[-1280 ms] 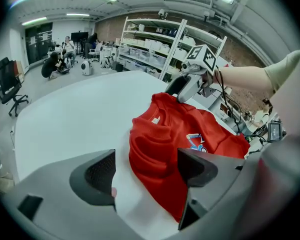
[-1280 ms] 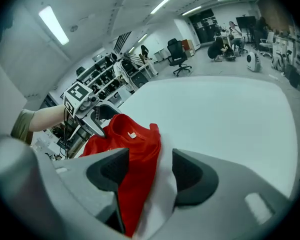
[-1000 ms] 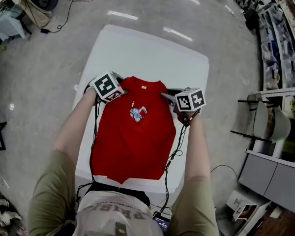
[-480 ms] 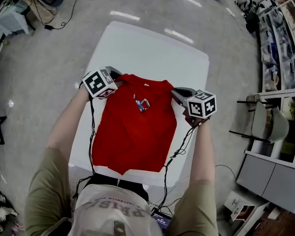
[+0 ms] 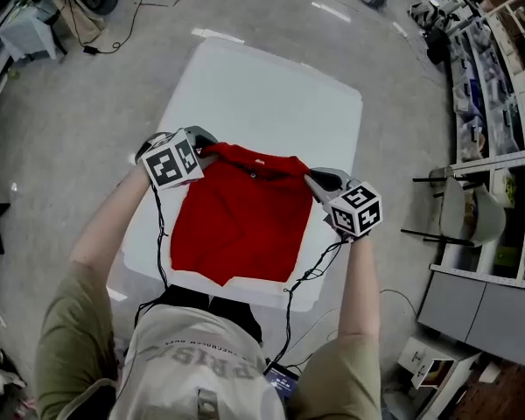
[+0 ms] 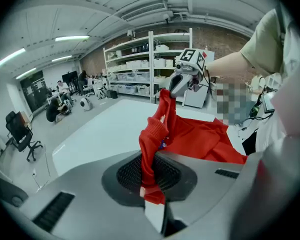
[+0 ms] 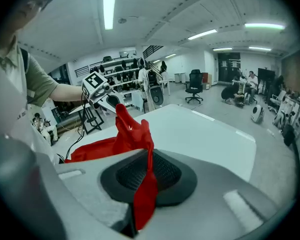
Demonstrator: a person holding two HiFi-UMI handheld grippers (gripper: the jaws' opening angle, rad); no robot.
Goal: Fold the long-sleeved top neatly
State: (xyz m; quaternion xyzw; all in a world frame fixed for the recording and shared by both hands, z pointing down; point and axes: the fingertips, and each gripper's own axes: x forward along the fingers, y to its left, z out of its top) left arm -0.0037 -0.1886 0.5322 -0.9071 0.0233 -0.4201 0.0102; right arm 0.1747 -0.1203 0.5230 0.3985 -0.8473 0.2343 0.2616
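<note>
Red knit fabric of the long-sleeved top is now pinched at both shoulders. The left claw and the right claw have just been closing, and each is now clamped tight on a bunched fold of the cloth, with a tongue of red hanging out between its pads (the two gripper views show this plainly). A second ago the top lay flat on the white rectangular surface with its small chest print facing up and the claws half open over the shoulders. Now the collar edge is raised and stretched between the two claws, and the print no longer shows from the head view. The lower part and the hem still appear to rest on the surface, near the edge closest to the person. By my reading, the grasp is made and the fold is only starting: the raised shoulder edge presumably has to be carried toward the hem and laid down squarely. The main risk looks like uneven tension, which would let one side sag or drag the hem out of line.
</note>
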